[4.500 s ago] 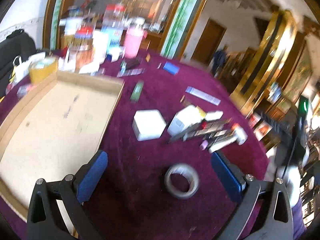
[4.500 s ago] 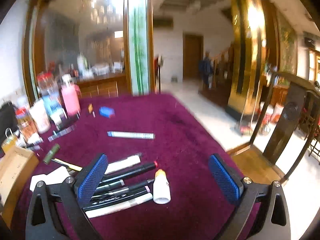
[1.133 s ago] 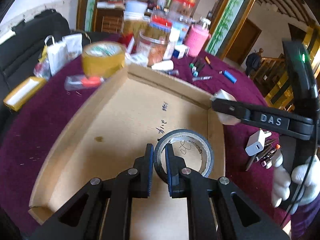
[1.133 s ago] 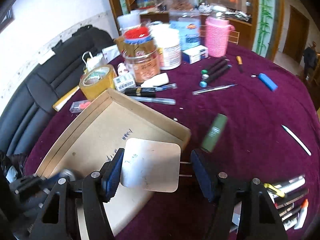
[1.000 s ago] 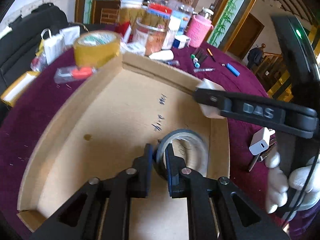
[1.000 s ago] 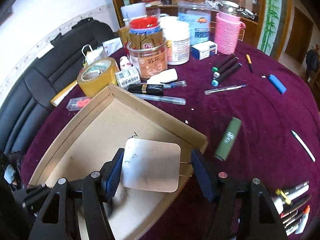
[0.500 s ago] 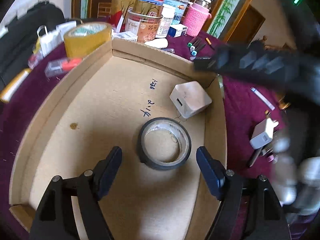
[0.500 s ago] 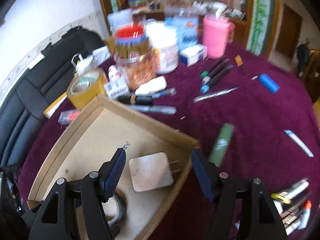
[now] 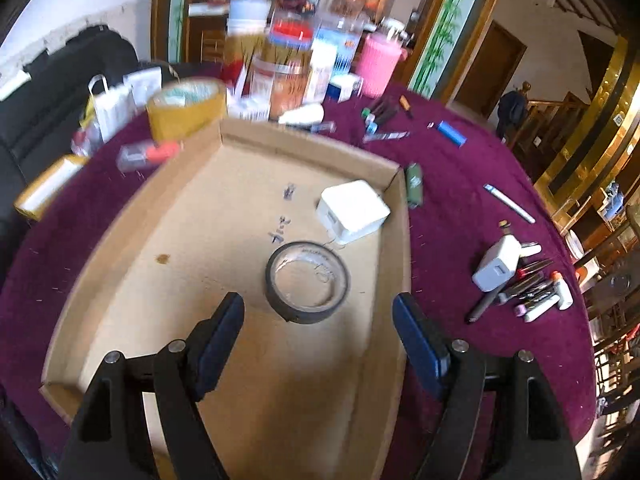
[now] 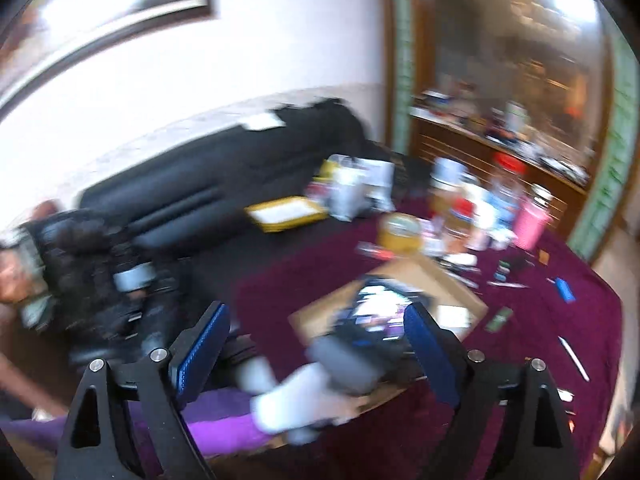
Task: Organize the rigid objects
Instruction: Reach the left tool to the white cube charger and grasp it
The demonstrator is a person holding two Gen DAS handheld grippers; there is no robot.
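A shallow cardboard tray [image 9: 120,240] lies on the purple table. A black tape roll [image 9: 307,282] lies flat in it, with a white square charger [image 9: 352,211] just beyond, near the tray's right wall. My left gripper [image 9: 318,338] is open and empty, raised above the tray just short of the roll. My right gripper [image 10: 316,350] is open and empty, held high and swung left; its view is blurred. It shows the tray [image 10: 460,280] and the white-gloved hand holding the left gripper [image 10: 348,356] over it.
To the right of the tray lie a green tube [image 9: 414,184], a white plug adapter [image 9: 496,266], a pile of markers [image 9: 528,286], a white pen [image 9: 509,203] and a blue lighter [image 9: 451,133]. Jars, a pink cup [image 9: 377,65] and yellow tape [image 9: 186,108] crowd the far edge.
Both grippers let go: the tape roll and the white charger now lie in the tray. My left gripper drew back and up. My right gripper lifted away and swung left.
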